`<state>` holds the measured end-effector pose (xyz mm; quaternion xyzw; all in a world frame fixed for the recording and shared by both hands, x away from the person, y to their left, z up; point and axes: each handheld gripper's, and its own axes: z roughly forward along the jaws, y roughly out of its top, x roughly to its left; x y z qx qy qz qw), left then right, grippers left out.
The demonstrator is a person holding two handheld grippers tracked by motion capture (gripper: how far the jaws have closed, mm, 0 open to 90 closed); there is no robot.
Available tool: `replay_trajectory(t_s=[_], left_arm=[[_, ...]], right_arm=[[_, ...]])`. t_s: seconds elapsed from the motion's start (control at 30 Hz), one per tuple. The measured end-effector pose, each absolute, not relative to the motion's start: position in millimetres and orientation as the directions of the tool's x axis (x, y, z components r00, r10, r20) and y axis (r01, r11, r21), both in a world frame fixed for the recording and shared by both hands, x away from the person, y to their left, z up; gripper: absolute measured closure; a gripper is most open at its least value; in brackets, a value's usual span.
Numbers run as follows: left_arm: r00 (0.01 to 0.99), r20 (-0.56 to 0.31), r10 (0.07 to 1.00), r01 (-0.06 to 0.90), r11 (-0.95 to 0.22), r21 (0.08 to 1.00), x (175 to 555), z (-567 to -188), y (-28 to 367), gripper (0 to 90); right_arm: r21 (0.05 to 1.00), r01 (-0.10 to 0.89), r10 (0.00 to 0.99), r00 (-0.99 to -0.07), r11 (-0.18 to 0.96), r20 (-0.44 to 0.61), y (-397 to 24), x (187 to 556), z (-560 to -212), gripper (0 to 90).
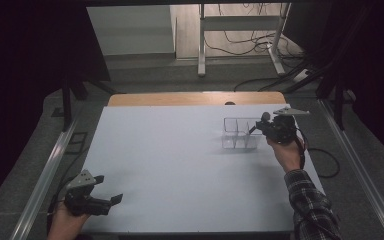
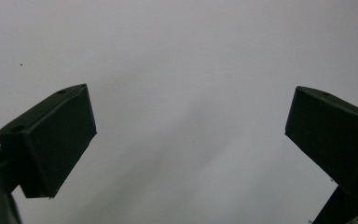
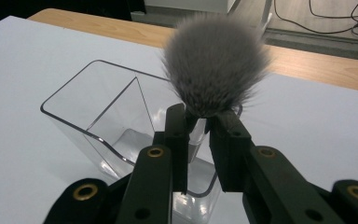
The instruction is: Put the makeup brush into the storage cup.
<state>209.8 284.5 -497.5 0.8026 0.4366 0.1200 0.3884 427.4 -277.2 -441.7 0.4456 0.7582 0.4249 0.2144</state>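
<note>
A brush with a fluffy grey head (image 3: 214, 63) stands bristles up between the jaws of my right gripper (image 3: 200, 119), which is shut on its dark handle just below the head. In the high view the brush (image 1: 265, 117) and right gripper (image 1: 256, 129) hang over the right end of a clear plastic organizer (image 1: 239, 134) with several open compartments. The organizer's rim (image 3: 121, 69) lies directly under the jaws, and the handle's lower end is hidden. My left gripper (image 1: 109, 189) rests at the table's front left, open, with nothing between its jaws (image 2: 191, 135).
The pale grey mat (image 1: 180, 170) covers the table, with a wooden strip (image 1: 195, 98) along the far edge. A white stand (image 1: 240, 30) and cables (image 1: 250, 47) are on the floor beyond. A metal rail (image 1: 50, 170) runs along the table's left side.
</note>
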Motion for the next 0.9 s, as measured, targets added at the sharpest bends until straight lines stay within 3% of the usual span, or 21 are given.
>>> replay_trajectory(t_s=[0.3, 0.9], left_arm=[[0.591, -0.147, 0.793, 0.608, -0.318, 0.727, 209.9, -497.7, 284.4, 2.1], [0.590, -0.146, 0.794, 0.608, -0.317, 0.728, 209.6, -497.4, 284.4, 2.1]], right_arm=[[0.816, 0.516, 0.859, -0.510, 0.262, 0.046, -274.4, 429.0, -447.6, 75.4], [0.808, 0.523, 0.866, -0.498, 0.271, 0.032, -273.2, 427.7, -447.2, 32.7]])
